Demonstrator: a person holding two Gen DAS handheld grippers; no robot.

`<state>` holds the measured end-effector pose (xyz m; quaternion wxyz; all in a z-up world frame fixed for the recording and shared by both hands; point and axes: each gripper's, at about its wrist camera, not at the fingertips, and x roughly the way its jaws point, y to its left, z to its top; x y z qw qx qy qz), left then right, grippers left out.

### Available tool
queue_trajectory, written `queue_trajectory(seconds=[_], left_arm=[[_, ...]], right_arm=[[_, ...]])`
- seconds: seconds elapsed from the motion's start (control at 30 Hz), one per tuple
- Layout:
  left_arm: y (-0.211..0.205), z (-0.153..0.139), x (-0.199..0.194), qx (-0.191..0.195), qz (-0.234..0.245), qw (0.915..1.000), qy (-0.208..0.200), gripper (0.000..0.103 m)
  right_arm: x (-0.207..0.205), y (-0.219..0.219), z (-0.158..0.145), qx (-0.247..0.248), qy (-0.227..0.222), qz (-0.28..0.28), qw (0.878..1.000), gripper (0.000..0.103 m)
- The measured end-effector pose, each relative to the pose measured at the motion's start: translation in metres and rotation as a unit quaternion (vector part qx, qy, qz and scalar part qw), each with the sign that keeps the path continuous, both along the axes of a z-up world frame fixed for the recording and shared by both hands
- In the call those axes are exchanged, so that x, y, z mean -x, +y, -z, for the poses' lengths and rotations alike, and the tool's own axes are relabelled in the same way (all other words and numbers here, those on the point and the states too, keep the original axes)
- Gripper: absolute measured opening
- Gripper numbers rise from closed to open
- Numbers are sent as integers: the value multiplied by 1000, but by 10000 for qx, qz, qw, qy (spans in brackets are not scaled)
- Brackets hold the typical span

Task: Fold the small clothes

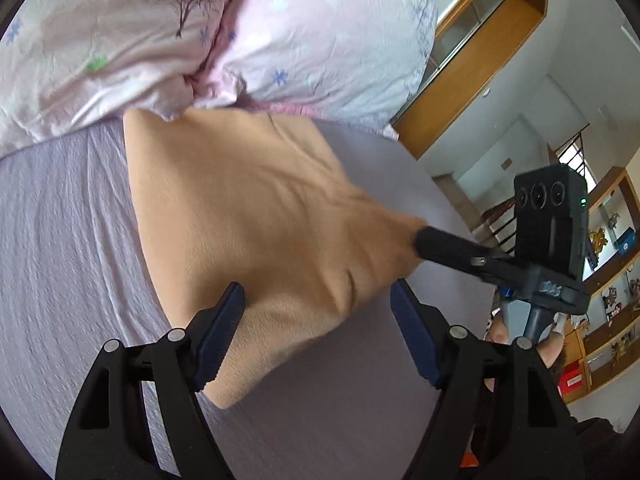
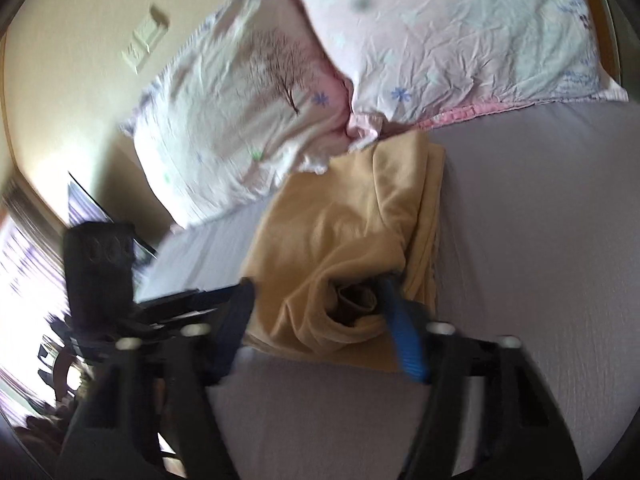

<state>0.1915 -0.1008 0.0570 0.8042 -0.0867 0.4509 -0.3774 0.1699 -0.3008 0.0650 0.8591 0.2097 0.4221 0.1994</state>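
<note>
While our right gripper (image 2: 320, 312) stands wide around bunched tan fleece cloth (image 1: 256, 216), our left gripper (image 1: 320, 324) hovers wide above it on the lilac bedsheet (image 1: 68, 240).

The right wrist view is smeared with motion blur. The cloth (image 2: 344, 240) bunches over the right gripper's (image 2: 316, 320) fingertips, hiding the grip. Both pillows (image 1: 160, 40) run off the frame. Shelf items (image 1: 612, 304) are too small to identify.

Home bedroom: bed (image 1: 60, 240), pillows (image 1: 320, 40)
</note>
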Motion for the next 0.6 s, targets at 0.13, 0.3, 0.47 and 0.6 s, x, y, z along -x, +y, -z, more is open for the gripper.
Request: queue_trajectory(seconds=[0.13,0.3,0.47,0.6], left_arm=[[2,13,2,-116,13,9999,80,75],[22,6,5,402,16,9989,226,74],[70,6,-29,736,-1108,9902,419,78],[69,36,-64,854,-1209,9806,1288,78]], right_arm=[[11,-28,23,16,420,497,9979,5],[18,-52,41,-697,835,669,9918,29],[-15,-80,38,-1836,676,842,9771,101],[-65,-72,68,-2014,1434,694,9665,92]])
